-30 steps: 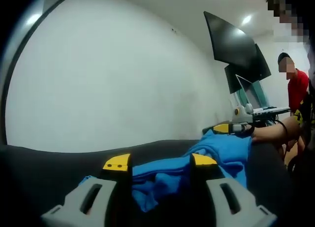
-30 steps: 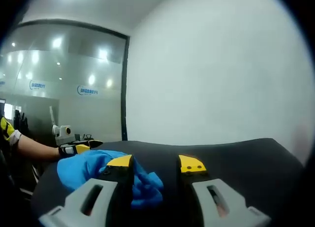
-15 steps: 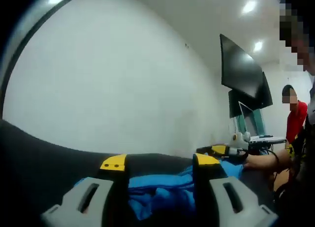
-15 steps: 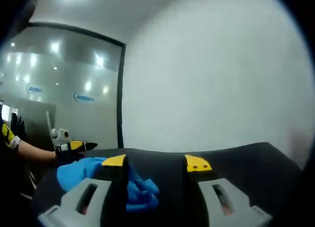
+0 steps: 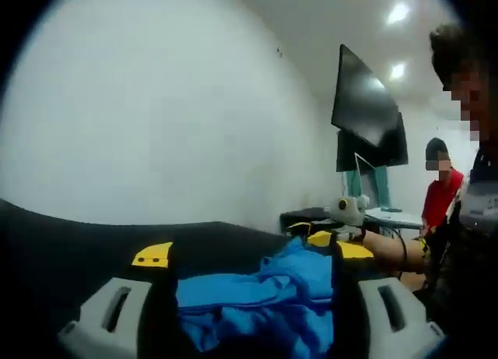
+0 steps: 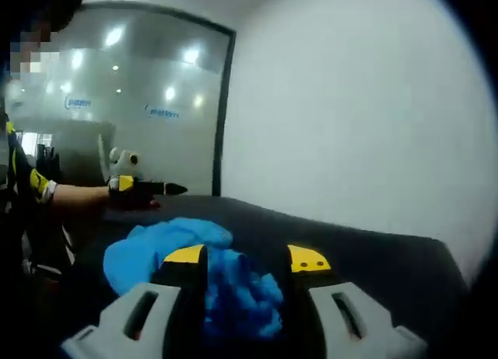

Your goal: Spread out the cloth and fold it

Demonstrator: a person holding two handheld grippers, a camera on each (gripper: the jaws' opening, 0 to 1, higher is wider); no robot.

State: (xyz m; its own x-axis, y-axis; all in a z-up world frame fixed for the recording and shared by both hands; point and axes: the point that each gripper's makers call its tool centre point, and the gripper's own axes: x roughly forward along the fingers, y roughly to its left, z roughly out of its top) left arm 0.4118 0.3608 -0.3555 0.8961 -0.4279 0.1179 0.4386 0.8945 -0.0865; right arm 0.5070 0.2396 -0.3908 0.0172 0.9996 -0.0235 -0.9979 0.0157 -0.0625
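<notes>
Left gripper (image 5: 247, 251): yellow-tipped jaws spread wide, crumpled blue cloth (image 5: 261, 300) bunched between them, not clamped. Right gripper (image 6: 245, 258): jaws parted, a fold of the same cloth lying in the gap against the left jaw; whether they pinch it cannot be told. Cloth: rumpled heap on black table (image 6: 373, 258), long axis running roughly from one gripper to the other, no clear pointing end. Beyond: white wall (image 5: 156, 117), dark wall monitors (image 5: 366, 110), glass partition (image 6: 124, 102).
</notes>
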